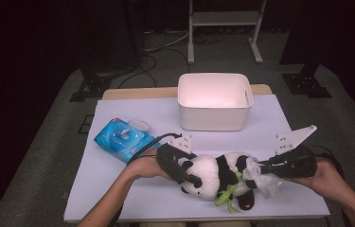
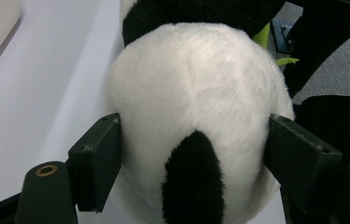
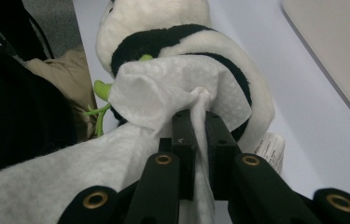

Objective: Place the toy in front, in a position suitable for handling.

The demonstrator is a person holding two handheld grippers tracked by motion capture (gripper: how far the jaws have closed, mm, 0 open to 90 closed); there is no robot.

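Observation:
A black-and-white panda plush (image 1: 222,176) with green bamboo lies on its side near the front edge of the white table (image 1: 128,191). My left gripper (image 1: 193,172) clasps its head; in the left gripper view both pads press into the white fur of the panda (image 2: 196,93) on either side of the left gripper (image 2: 193,149). From the right, my right gripper (image 1: 259,166) is shut on a bunched white wipe (image 1: 268,183). In the right gripper view the wipe (image 3: 172,81) is pinched in my right gripper (image 3: 199,125) and rests against the panda's (image 3: 163,18) rear.
A white plastic bin (image 1: 214,100) stands at the back middle of the table. A blue pack of wipes (image 1: 123,138) lies at the left, with a small round lid (image 1: 138,124) beside it. A metal stand (image 1: 225,19) stands on the floor behind.

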